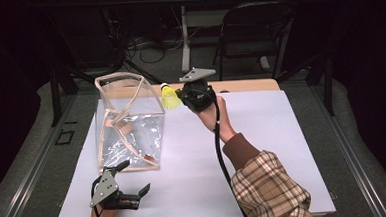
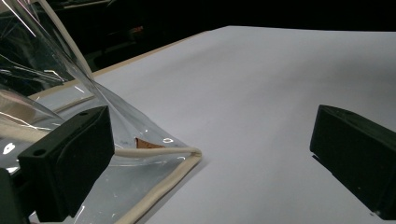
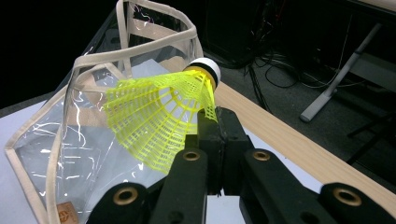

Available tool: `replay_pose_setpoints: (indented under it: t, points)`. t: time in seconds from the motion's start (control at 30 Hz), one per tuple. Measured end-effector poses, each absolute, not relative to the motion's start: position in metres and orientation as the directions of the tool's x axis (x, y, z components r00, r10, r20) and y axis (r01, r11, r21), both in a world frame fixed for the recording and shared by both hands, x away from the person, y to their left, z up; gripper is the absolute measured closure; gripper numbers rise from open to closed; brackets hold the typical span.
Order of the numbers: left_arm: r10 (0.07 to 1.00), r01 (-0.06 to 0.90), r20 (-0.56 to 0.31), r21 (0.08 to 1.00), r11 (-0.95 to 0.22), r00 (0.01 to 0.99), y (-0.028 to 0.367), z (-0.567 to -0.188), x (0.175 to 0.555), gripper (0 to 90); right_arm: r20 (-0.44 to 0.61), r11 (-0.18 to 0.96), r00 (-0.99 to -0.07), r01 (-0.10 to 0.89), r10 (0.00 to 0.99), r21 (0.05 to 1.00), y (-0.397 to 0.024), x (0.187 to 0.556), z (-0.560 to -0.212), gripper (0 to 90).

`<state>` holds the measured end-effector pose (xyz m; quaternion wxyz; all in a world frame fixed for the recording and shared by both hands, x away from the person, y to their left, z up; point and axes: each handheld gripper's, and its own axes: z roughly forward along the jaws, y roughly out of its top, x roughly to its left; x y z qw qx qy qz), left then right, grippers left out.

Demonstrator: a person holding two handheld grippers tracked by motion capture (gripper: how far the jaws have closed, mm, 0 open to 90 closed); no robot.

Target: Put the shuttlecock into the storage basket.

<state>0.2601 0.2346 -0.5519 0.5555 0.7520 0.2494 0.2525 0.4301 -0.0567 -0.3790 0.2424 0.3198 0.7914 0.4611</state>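
**Shuttlecock held beside the bag**

A yellow shuttlecock (image 3: 161, 123) is clamped by its skirt edge in the closed right tongs (image 3: 211, 135), its white cork pointed up and away from them. It is held in the air just beside the top rim of the clear bag (image 1: 126, 119), which stands ahead of both tongs. The left tongs (image 1: 135, 184) are spread wide and empty, one jaw set just beside the bag's near corner on the white table (image 1: 263, 145).

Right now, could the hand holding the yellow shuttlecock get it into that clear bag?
Probably yes. The right gripper is shut on the rim of the shuttlecock and holds it in the air just beside the clear bag. The bag's top gapes open beside the shuttlecock, and nothing stands between them.
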Motion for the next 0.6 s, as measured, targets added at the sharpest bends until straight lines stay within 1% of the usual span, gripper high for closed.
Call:
replay_pose_setpoints:
  t: [0.2, 0.6]
  points:
    - [0.657, 0.096, 0.104, 0.961, -0.260, 0.747, 0.234, -0.552, 0.261, 0.0, -0.083, 0.362, -0.680, 0.280, 0.728, 0.889, -0.053, 0.436, -0.373, 90.0]
    - [0.656, 0.097, 0.103, 0.960, -0.261, 0.748, 0.234, -0.552, 0.261, 0.0, -0.071, 0.355, -0.685, 0.284, 0.726, 0.891, -0.045, 0.441, -0.373, 90.0]
